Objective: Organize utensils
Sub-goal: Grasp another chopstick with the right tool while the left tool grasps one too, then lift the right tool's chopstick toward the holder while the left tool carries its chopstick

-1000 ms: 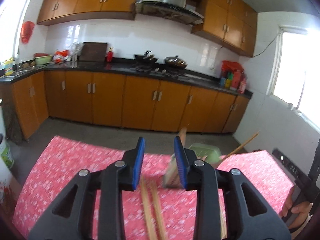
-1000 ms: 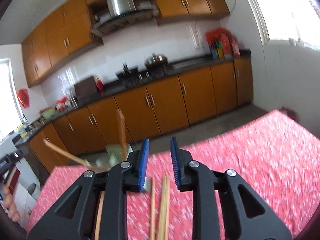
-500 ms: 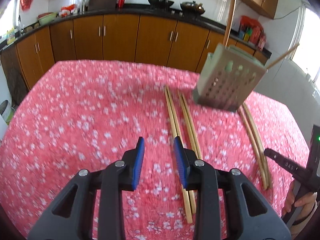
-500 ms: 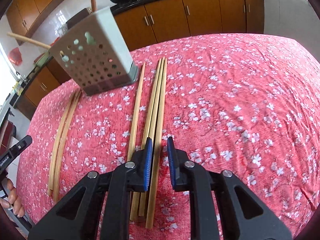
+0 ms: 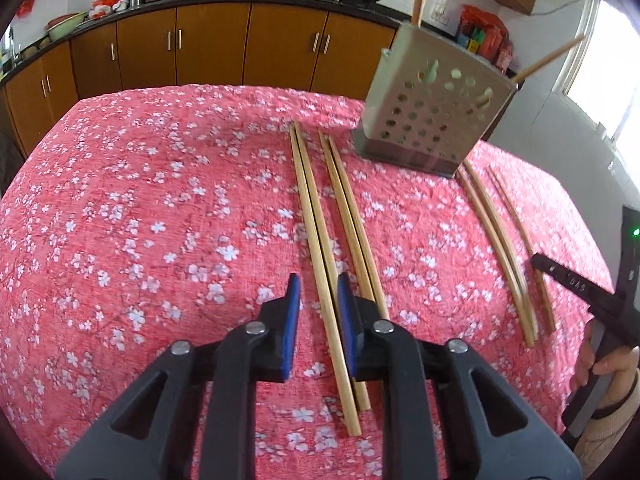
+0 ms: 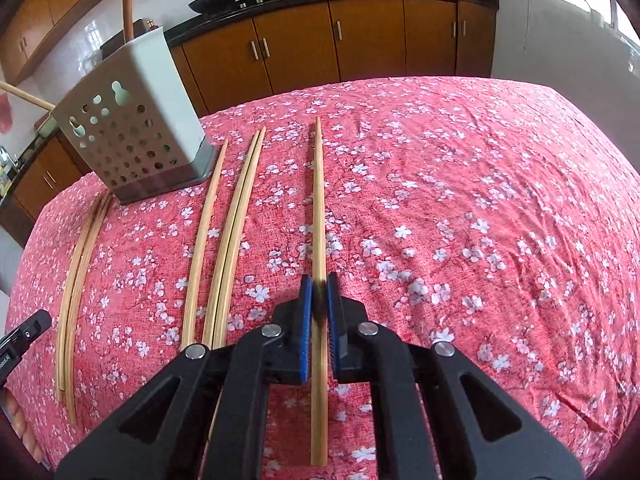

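Chopsticks [image 5: 320,248] lie on the cloth [image 5: 140,220] beside the holder [image 5: 432,120]. Right gripper [image 6: 319,300] has just closed onto one chopstick [image 6: 319,216]; left gripper [image 5: 318,308], jaws narrowing, straddles a pair without pressing. Squeeze fully, then lift level.

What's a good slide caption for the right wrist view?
Right gripper shut on one chopstick on the floral cloth, perforated holder behind.

Left of the perforated holder [image 5: 430,120], past the chopsticks [image 5: 320,232], the red cloth [image 5: 140,220] lies bare. On the holder's other side, chopstick pairs [image 5: 496,248] crowd the cloth.
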`<state>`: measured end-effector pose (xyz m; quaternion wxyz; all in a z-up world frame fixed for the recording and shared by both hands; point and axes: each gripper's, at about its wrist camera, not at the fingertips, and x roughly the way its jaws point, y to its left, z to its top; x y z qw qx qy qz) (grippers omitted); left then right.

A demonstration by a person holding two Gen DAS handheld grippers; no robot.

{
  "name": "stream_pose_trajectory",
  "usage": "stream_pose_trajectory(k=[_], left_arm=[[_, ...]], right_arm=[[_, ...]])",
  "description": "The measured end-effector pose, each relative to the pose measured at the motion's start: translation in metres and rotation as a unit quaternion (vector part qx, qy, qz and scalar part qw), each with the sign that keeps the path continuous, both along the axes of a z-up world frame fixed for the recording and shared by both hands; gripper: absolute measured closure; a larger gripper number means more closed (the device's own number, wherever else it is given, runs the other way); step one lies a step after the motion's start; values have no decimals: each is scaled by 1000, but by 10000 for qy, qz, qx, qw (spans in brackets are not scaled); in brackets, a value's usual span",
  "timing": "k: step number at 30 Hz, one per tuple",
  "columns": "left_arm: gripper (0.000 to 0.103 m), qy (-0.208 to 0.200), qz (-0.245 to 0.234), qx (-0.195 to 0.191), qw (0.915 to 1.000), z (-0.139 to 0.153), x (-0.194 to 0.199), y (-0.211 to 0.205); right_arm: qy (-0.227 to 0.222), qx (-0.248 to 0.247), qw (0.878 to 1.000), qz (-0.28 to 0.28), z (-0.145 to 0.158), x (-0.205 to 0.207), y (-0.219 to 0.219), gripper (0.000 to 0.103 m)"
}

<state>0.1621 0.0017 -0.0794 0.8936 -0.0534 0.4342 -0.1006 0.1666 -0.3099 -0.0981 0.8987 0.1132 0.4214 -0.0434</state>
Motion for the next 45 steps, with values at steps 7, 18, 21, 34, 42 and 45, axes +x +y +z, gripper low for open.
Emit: stream_pose_trajectory(k=[7, 18, 21, 34, 42, 45], left_arm=[[88, 96, -65, 214, 9997, -9, 1, -5], [95, 36, 463, 563, 9973, -9, 18, 8], [95, 52, 696, 428, 9966, -9, 24, 31], [93, -73, 785, -83, 9969, -10, 23, 54], [93, -78, 792, 102, 9968, -10, 23, 48], [93, -72, 793, 26, 9968, -10, 24, 48]], right_arm=[[-6, -11, 10000, 18, 0, -3, 3, 95], [-68, -371, 9990, 242, 1, -7, 12, 95], [-72, -392, 9992, 9, 0, -2, -3, 95], [-90, -340, 9994, -63, -3, 1, -12, 95], [-87, -362, 9993, -59, -2, -1, -13, 95], [-86, -366, 9993, -60, -2, -1, -13, 94]])
